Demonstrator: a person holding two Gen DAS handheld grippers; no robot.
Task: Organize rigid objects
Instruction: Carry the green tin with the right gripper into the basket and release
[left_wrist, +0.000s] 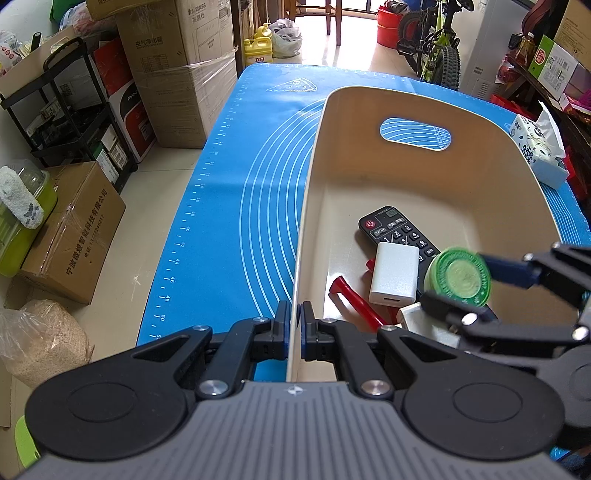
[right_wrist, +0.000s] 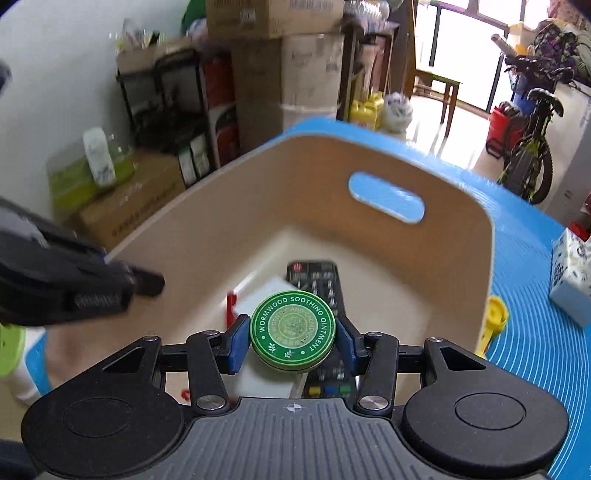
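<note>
the left gripper (left_wrist: 294, 325) has its fingers closed tight on the near wall of a cream bin (left_wrist: 314, 177), one finger outside the wall and one inside, holding it steady on a blue mat (left_wrist: 229, 192).

the right gripper (right_wrist: 292, 341) has its fingers clamped on the sides of a round green tin (right_wrist: 292, 330), lid facing up, labelled wormwood soothing ointment. the tin hangs between the fingers above the bin's inside, not touching what lies below.

under and just beyond the right fingers, on the bin floor, lie a black remote (left_wrist: 397, 230), a white charger (left_wrist: 395, 273) resting partly on the remote, and something red (left_wrist: 354, 301), perhaps a tool handle; the view is too blurred to say. a second white block sits beside the charger, half hidden by the right gripper.

outside the bin, right of the right fingers, a yellow thing (right_wrist: 495, 321) stands against the outer wall, and a tissue pack (right_wrist: 570, 280) lies farther right on the mat.

the step in hand looks like dropping the tin into the bin. the next move likely calls for lowering it toward a bare patch of floor, then spreading the fingers, while the left grip keeps the bin from sliding.
</note>
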